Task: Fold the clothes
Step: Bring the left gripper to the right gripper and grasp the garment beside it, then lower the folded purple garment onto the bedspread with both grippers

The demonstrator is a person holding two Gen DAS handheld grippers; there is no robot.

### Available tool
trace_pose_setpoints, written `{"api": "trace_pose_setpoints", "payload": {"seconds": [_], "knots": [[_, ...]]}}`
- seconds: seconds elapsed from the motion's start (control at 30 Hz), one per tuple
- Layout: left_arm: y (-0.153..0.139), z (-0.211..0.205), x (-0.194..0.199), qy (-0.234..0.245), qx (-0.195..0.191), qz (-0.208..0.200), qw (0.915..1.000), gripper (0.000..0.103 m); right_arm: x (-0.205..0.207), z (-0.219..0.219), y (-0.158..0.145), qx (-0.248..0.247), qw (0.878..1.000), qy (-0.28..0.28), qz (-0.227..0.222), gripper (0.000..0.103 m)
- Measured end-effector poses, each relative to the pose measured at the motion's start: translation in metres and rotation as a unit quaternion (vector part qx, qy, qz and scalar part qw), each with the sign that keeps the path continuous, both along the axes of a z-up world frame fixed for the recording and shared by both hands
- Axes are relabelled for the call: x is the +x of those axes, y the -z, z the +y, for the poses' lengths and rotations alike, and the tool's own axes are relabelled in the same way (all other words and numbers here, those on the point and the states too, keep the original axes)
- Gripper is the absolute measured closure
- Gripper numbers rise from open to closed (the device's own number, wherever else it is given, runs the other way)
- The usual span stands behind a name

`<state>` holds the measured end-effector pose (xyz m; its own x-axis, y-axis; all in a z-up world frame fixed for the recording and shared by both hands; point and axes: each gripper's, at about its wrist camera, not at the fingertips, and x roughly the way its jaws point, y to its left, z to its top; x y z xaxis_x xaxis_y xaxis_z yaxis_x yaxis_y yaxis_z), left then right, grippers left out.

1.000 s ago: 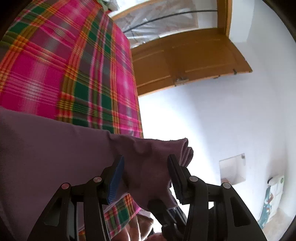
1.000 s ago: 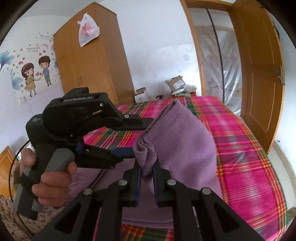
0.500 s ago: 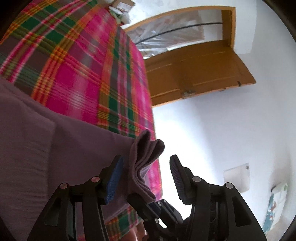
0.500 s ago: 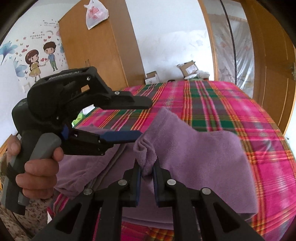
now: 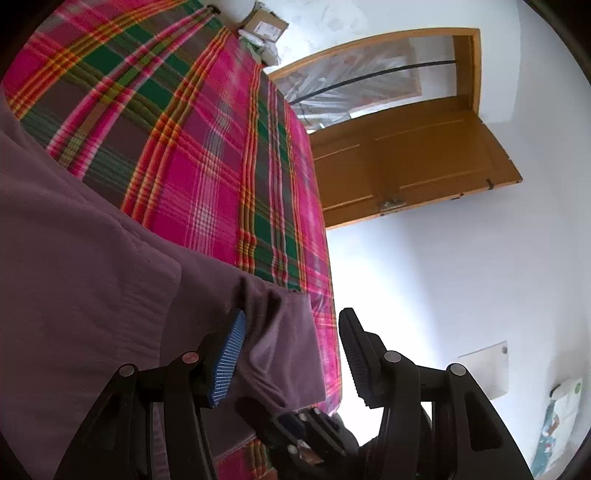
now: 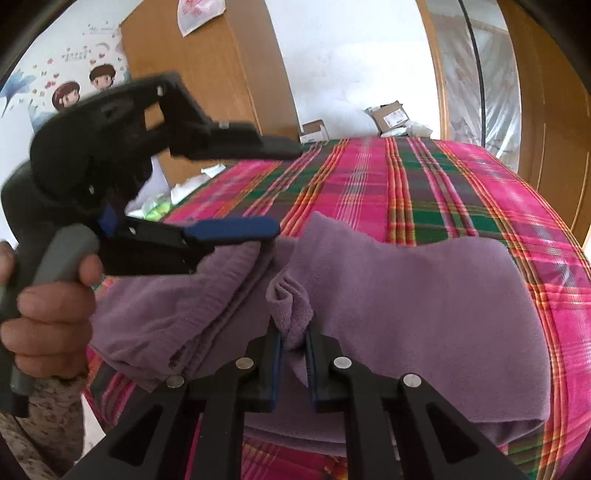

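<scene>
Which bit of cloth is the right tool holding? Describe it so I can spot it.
Start at the plaid bed; the purple garment lies folded at its near edge. The right tool is shut on a small bunched tuft standing up at the near side, fuzzier and more crumpled than the smooth cloth around it.

No readable text in either view. Wall sticker (image 6: 79, 86), upper left of right wrist view: cartoon couple, small lettering above it too blurred to read. Cardboard box (image 6: 389, 116), top centre: white label, print illegible. Plastic bag (image 6: 194, 13), top edge: red print, unreadable.
</scene>
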<state>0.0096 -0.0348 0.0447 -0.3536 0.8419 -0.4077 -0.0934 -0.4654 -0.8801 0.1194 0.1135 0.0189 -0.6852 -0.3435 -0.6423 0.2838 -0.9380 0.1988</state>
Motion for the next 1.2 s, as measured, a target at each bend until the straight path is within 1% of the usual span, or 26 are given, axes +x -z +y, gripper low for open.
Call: {"api": "trace_pose_setpoints", "payload": {"seconds": [0.07,0.13,0.2,0.3,0.33,0.37,0.43,0.5,0.6,0.67,0.7,0.77,0.83,0.93,1.03,1.07,1.13,1.2], "knots": [[0.0,0.002,-0.001,0.002,-0.006,0.004,1.0,0.048,0.0,0.0,0.003,0.001,1.0,0.002,-0.005,0.091],[0.002,0.002,-0.001,0.002,-0.003,0.002,1.0,0.048,0.001,0.001,0.005,0.002,1.0,0.003,-0.009,0.09],[0.005,0.003,-0.008,0.001,-0.008,-0.001,1.0,0.048,0.001,-0.001,0.004,0.008,1.0,0.001,-0.011,0.089],[0.006,0.004,-0.01,0.001,-0.014,-0.004,0.9999,0.048,0.001,-0.003,0.001,0.014,1.0,-0.013,-0.012,0.084],[0.005,0.005,-0.01,-0.001,-0.015,-0.002,0.9999,0.048,0.003,-0.002,0.0,0.012,1.0,-0.021,-0.012,0.08],[0.003,0.007,-0.01,-0.001,-0.017,0.001,0.9998,0.048,0.004,-0.001,-0.002,0.011,0.999,-0.029,-0.012,0.078],[-0.003,0.008,-0.009,-0.002,-0.023,0.01,0.9997,0.048,0.006,0.001,-0.006,0.007,0.999,-0.043,-0.011,0.078],[-0.009,0.009,-0.008,-0.004,-0.031,0.027,0.9991,0.048,0.01,0.011,-0.011,0.001,0.999,-0.047,-0.006,0.078],[-0.016,0.012,-0.008,-0.003,-0.033,0.04,0.9987,0.048,0.014,0.036,-0.024,-0.018,0.999,-0.032,0.006,0.078],[-0.02,0.019,-0.008,0.006,-0.037,0.051,0.998,0.048,0.015,0.058,-0.03,-0.037,0.999,-0.006,0.012,0.078],[-0.02,0.023,-0.01,0.011,-0.04,0.052,0.9978,0.048,0.014,0.07,-0.031,-0.036,0.999,0.02,0.015,0.078],[-0.016,0.03,-0.013,0.02,-0.045,0.047,0.9977,0.048,0.01,0.09,-0.028,-0.017,0.996,0.082,0.013,0.078],[-0.01,0.037,-0.017,0.025,-0.048,0.039,0.9977,0.048,0.008,0.1,-0.022,-0.007,0.994,0.111,0.001,0.078],[0.001,0.046,-0.017,0.044,-0.059,0.026,0.9969,0.048,0.007,0.102,-0.012,0.01,0.993,0.117,-0.012,0.078],[0.007,0.05,-0.016,0.052,-0.074,0.023,0.9956,0.048,0.015,0.101,-0.002,0.046,0.991,0.121,-0.015,0.078],[0.011,0.051,-0.017,0.052,-0.079,0.017,0.9954,0.048,0.018,0.102,0.001,0.052,0.991,0.122,-0.014,0.078],[0.018,0.053,-0.021,0.051,-0.088,0.002,0.9948,0.048,0.024,0.108,0.004,0.044,0.992,0.121,-0.011,0.078],[0.026,0.052,-0.023,0.049,-0.087,-0.011,0.9949,0.048,0.024,0.114,0.005,0.037,0.992,0.121,-0.013,0.078]]}}
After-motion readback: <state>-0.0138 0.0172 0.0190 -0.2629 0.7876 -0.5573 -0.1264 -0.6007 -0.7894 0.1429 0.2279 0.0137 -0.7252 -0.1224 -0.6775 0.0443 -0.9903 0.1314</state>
